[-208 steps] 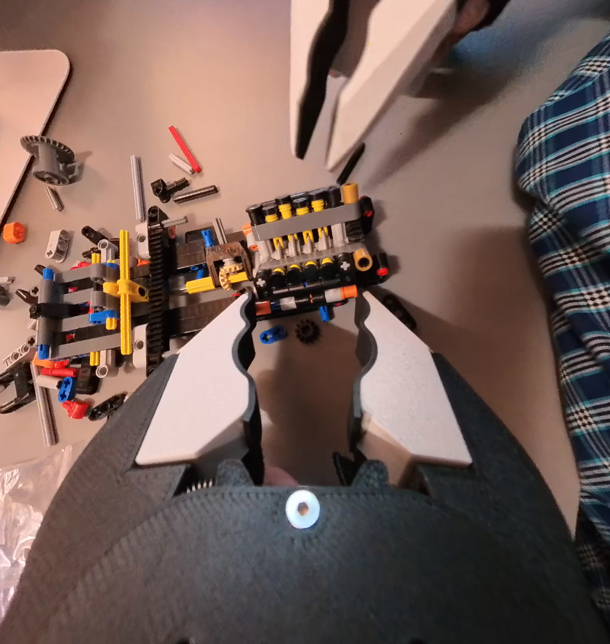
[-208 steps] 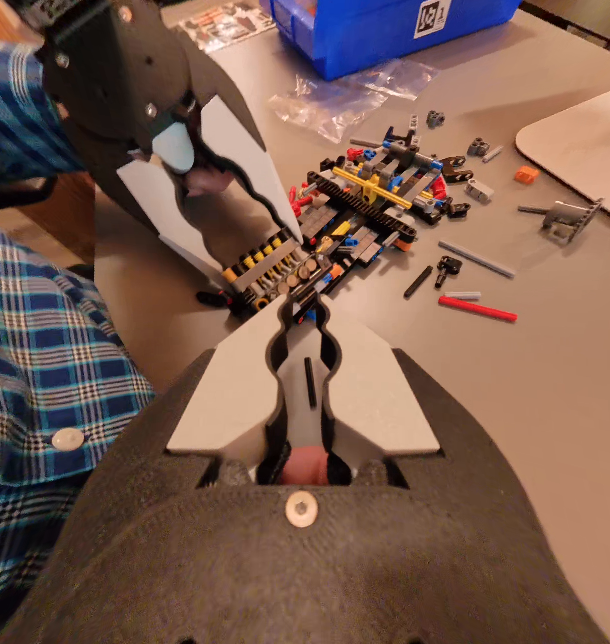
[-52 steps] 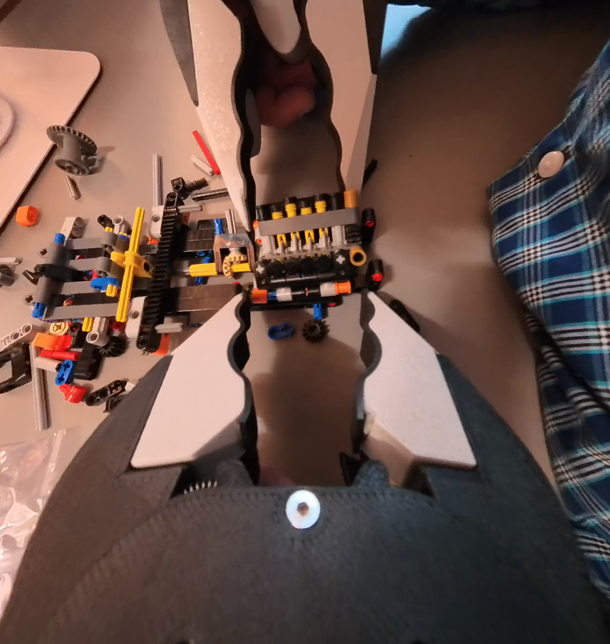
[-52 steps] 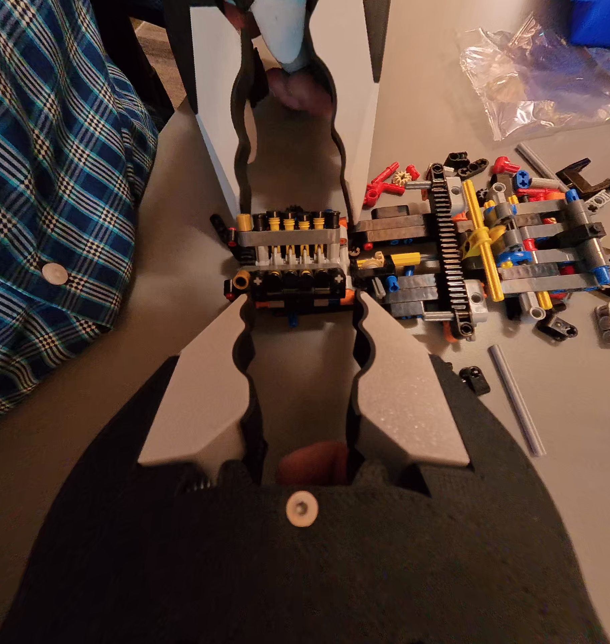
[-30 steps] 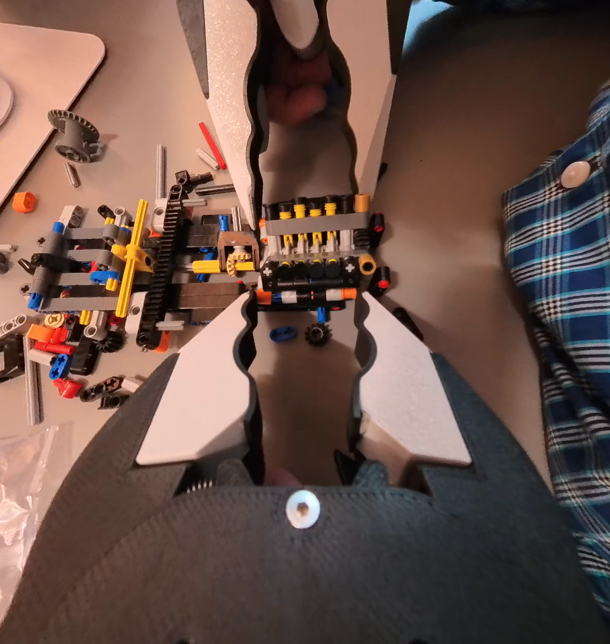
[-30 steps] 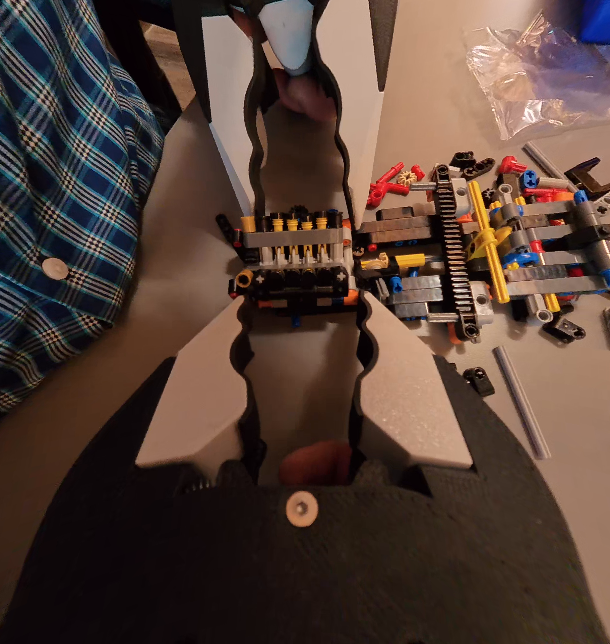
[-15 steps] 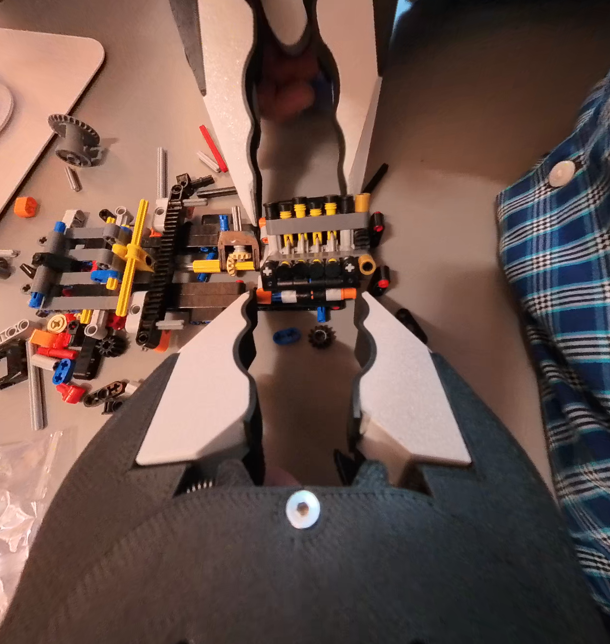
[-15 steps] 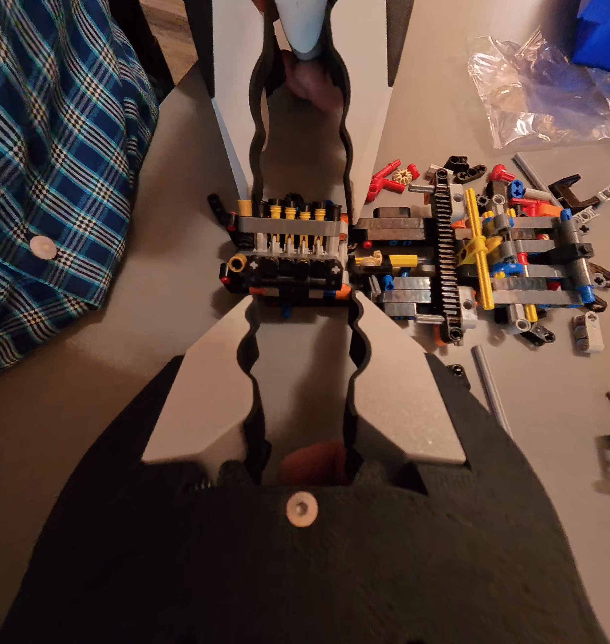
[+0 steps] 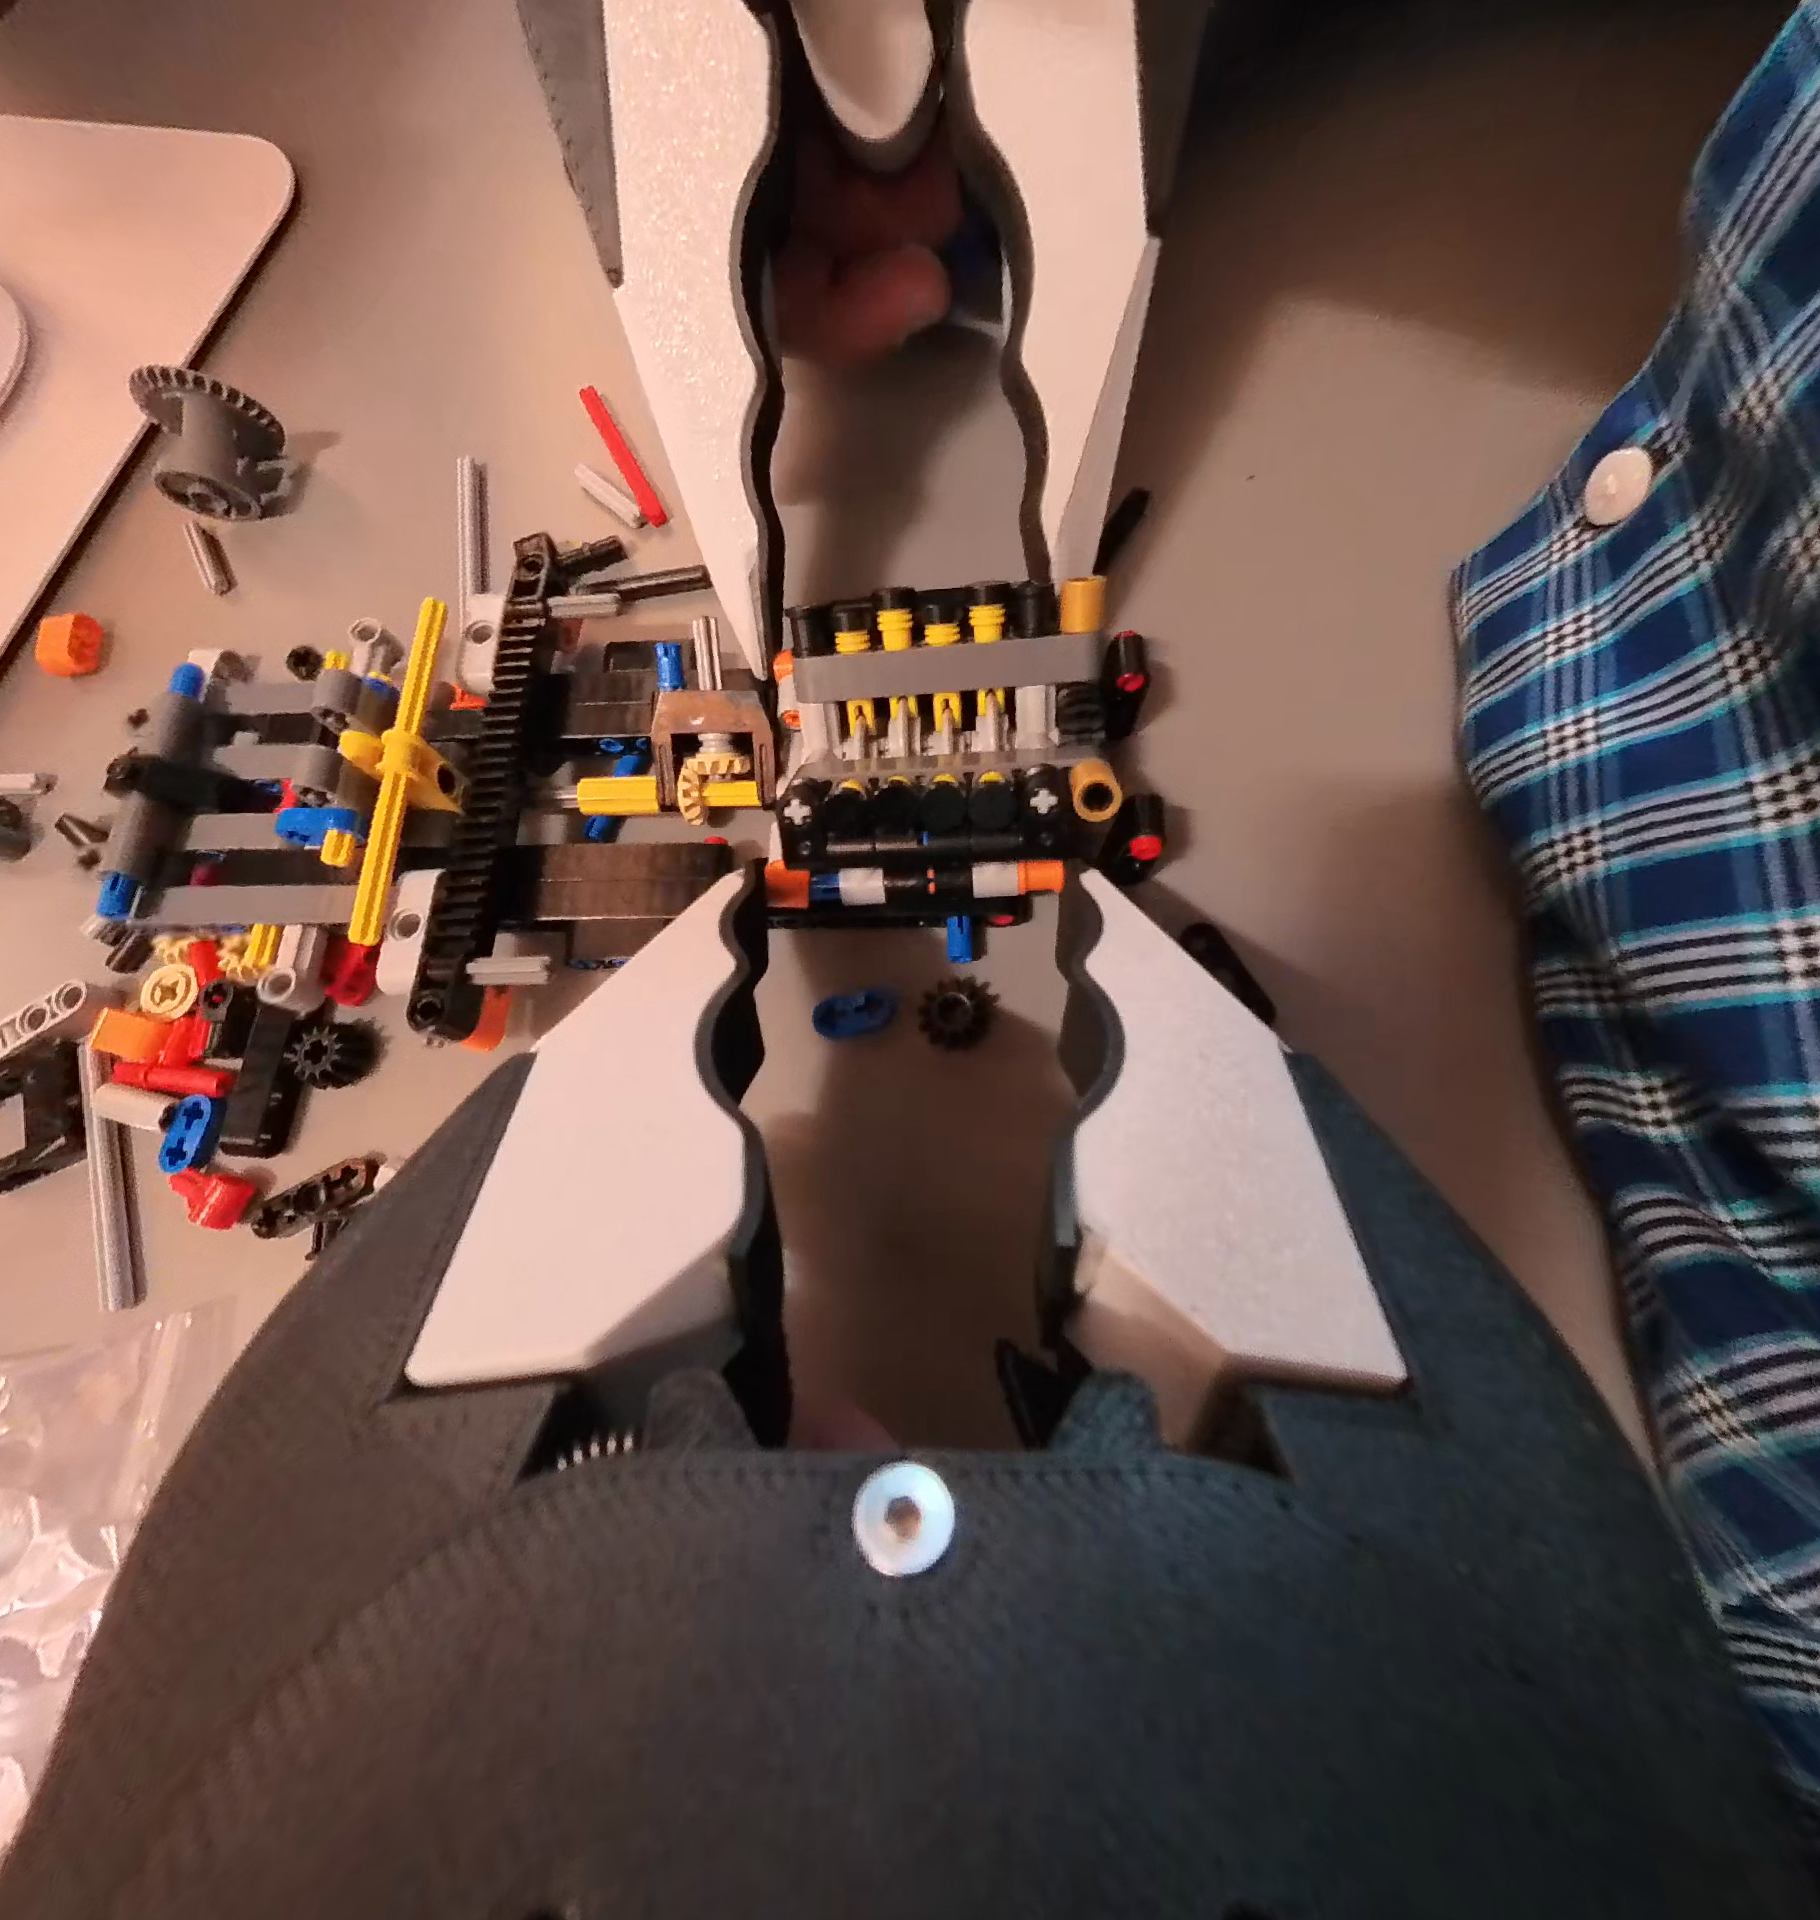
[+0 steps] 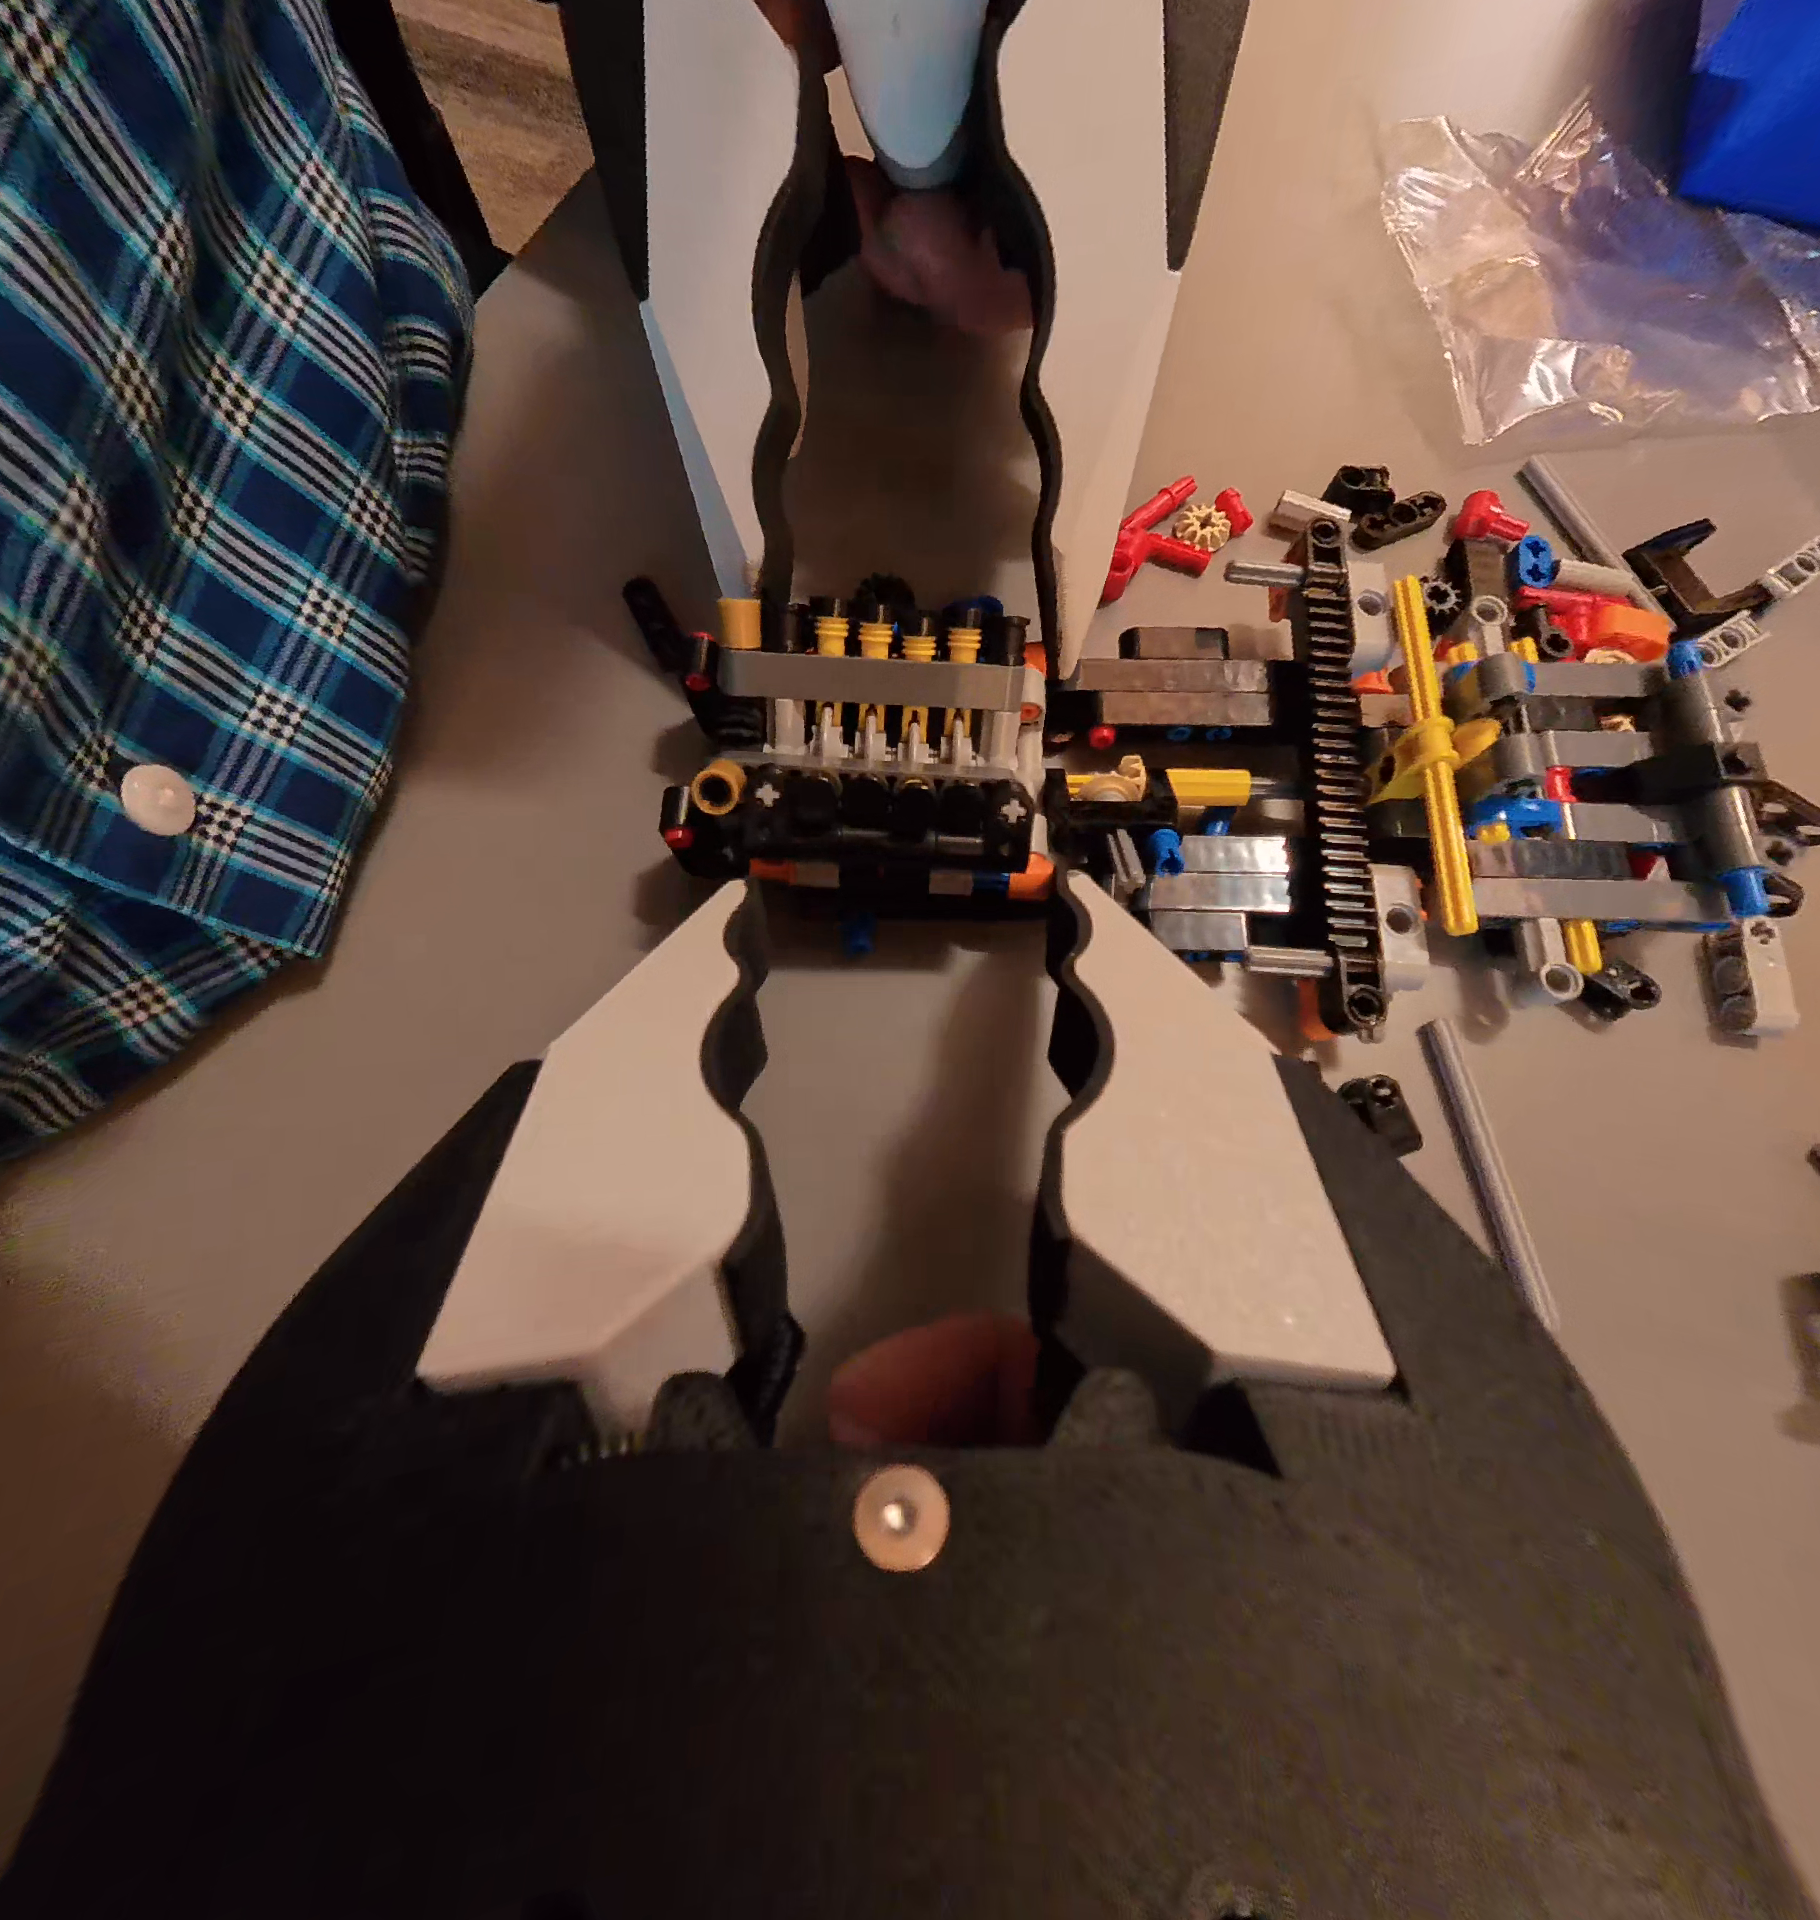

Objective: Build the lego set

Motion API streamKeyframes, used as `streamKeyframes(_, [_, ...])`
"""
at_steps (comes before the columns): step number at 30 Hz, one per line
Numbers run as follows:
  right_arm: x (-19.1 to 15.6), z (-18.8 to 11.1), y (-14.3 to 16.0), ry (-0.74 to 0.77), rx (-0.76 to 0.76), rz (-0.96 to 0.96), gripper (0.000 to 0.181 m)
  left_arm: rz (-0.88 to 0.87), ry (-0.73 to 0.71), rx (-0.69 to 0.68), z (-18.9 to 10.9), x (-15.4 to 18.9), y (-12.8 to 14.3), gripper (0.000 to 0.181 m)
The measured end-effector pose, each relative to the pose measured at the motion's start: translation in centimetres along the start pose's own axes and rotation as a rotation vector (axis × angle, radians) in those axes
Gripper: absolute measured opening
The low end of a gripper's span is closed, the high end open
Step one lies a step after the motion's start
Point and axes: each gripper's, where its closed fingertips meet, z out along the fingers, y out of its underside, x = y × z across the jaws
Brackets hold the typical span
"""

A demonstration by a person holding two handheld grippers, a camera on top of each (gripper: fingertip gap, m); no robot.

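The lego model lies on the table: an engine block (image 9: 937,748) with yellow pistons, joined to a chassis with a black gear rack (image 9: 480,790). My left gripper (image 9: 911,904) is open, its tips at the block's near corners. My right gripper (image 9: 911,613) comes in from the far side, open, with its tips at the block's opposite corners. In the right wrist view the right gripper (image 10: 901,904) faces the engine block (image 10: 875,748), and the left gripper (image 10: 901,592) stands across from it. Neither holds anything. The gear rack (image 10: 1337,769) extends to the right.
A small blue piece (image 9: 854,1013) and a black gear (image 9: 953,1013) lie between my left fingers. A black axle (image 9: 1119,520) lies beside the right gripper. Loose parts surround the chassis. There is a plastic bag (image 10: 1571,270), a blue bin (image 10: 1779,104), a pale board (image 9: 85,260) and a person's plaid shirt (image 9: 1695,831). Across from one pair of fingers to the other is roughly 4 cm.
The right gripper, earlier nearly shut around a black axle, is now open and stands opposite the left gripper across the engine block. Over the last second both shifted only slightly.
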Motion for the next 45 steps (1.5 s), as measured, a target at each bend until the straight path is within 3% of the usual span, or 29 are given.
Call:
streamKeyframes(5, [-0.28, 0.16, -0.03, 0.005, -0.003, -0.003, 0.059, 0.007, -0.001, -0.001, -0.08, 0.08, 0.11, 0.055])
streamKeyframes(45, [0.19, 0.19, 0.01, 0.049, -0.006, 0.000, 0.054, 0.035, -0.002, -0.003, -0.04, -0.20, 0.44, 0.050])
